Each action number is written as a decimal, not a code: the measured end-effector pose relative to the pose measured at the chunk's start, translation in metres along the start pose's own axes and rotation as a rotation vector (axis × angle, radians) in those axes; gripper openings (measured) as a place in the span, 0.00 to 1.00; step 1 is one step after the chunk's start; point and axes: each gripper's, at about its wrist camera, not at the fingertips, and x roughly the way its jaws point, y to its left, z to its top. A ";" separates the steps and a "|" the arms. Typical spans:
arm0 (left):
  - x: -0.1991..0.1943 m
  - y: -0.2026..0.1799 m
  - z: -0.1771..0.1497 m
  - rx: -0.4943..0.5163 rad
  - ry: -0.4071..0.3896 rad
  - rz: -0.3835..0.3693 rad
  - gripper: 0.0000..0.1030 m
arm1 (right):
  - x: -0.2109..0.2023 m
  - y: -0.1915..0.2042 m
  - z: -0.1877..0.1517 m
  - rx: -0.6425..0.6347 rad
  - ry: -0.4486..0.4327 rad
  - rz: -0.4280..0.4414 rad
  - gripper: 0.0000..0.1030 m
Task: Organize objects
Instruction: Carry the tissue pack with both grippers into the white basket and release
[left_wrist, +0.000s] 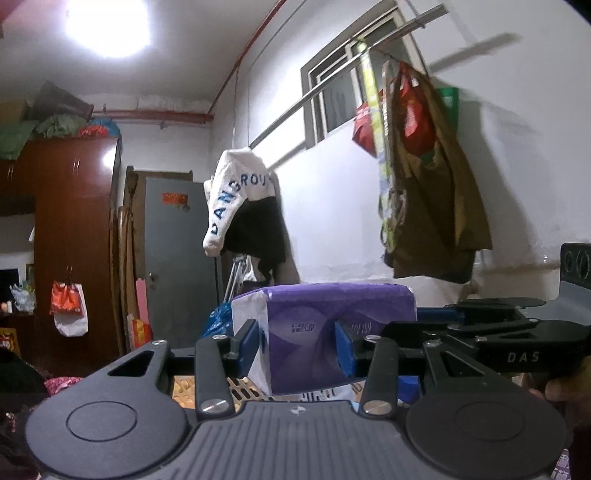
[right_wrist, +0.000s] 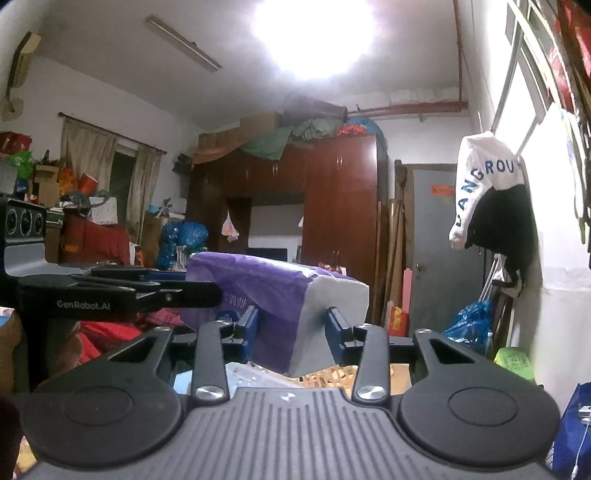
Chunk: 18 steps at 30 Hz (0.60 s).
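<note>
A purple and white tissue pack (left_wrist: 332, 325) is held in the air between both grippers. My left gripper (left_wrist: 299, 347) is shut on one end of it, blue pads pressing its sides. My right gripper (right_wrist: 291, 328) is shut on the other end of the same pack (right_wrist: 280, 295). The right gripper's black body (left_wrist: 498, 332) shows at the right of the left wrist view, reaching in to the pack. The left gripper's body (right_wrist: 110, 291) shows at the left of the right wrist view. Both cameras tilt up toward the room.
A white jacket with blue letters (left_wrist: 236, 192) hangs on a rail by the wall. Bags (left_wrist: 432, 177) hang under a window. A red-brown wardrobe (right_wrist: 332, 206) and a grey door (right_wrist: 439, 240) stand behind. An orange slatted crate (left_wrist: 236, 391) lies below the pack.
</note>
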 end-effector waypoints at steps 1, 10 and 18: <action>0.007 0.002 0.001 0.006 0.013 0.006 0.46 | 0.007 -0.005 0.000 0.011 0.010 0.001 0.41; 0.084 0.055 -0.013 -0.096 0.181 0.036 0.46 | 0.075 -0.034 -0.016 0.112 0.192 -0.020 0.41; 0.152 0.105 -0.044 -0.242 0.400 0.063 0.46 | 0.135 -0.045 -0.044 0.161 0.409 -0.060 0.40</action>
